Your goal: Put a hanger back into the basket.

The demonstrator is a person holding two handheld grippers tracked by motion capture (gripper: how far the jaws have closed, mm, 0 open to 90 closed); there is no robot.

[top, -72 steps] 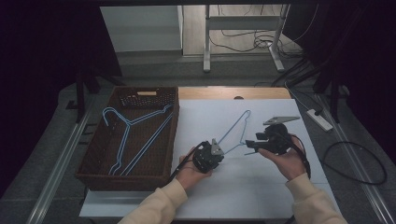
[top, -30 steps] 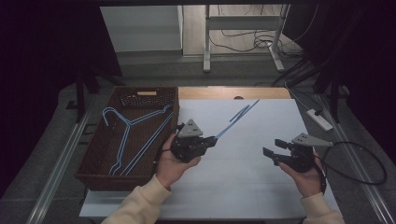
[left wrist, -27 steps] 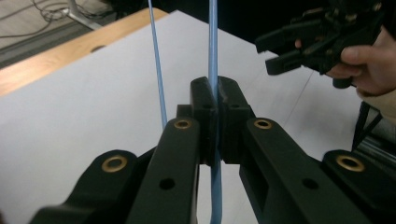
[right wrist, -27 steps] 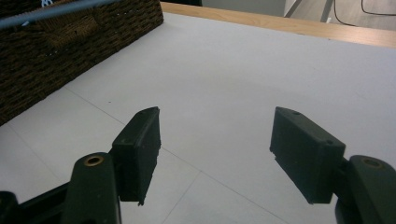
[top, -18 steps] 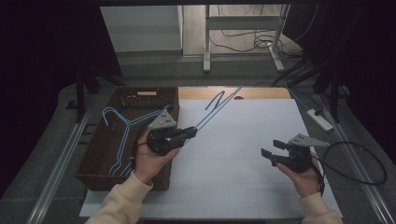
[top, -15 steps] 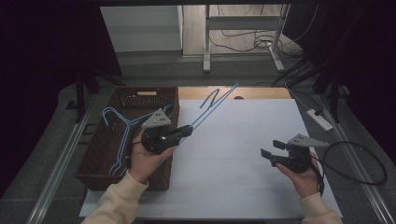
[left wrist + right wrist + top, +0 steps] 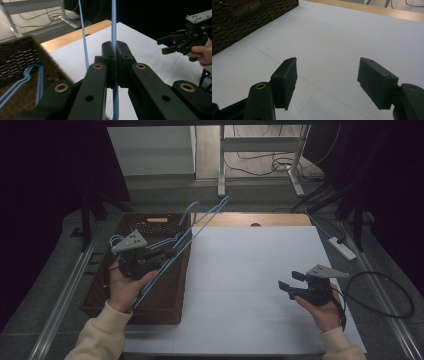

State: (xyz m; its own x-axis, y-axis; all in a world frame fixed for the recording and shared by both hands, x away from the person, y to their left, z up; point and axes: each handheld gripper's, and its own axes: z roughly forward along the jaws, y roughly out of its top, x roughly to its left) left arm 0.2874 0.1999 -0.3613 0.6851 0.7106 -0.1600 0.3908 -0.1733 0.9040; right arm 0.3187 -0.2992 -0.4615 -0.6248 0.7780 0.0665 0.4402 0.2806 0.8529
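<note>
My left gripper (image 7: pixel 169 254) is shut on a blue wire hanger (image 7: pixel 200 222) and holds it in the air above the woven basket (image 7: pixel 145 312) at the table's left. The hanger slants up and to the right past the basket's far corner. In the left gripper view the pads (image 7: pixel 115 47) pinch one blue wire (image 7: pixel 113 20), and a second wire runs just to its left. Another blue hanger (image 7: pixel 32 72) lies inside the basket (image 7: pixel 15 55). My right gripper (image 7: pixel 290 281) stands open over the white table top at the right, nothing between its fingers (image 7: pixel 328 72).
The white table top (image 7: pixel 250 270) spreads between the two hands, with a wooden strip (image 7: pixel 270 219) along its far edge. A power strip (image 7: pixel 342 247) and cables lie at the right. The basket's wall (image 7: pixel 249 12) is far left of my right gripper.
My left gripper has carried the blue hanger leftward from the table's middle to above the basket. The right hand has stayed where it was, jaws apart.
</note>
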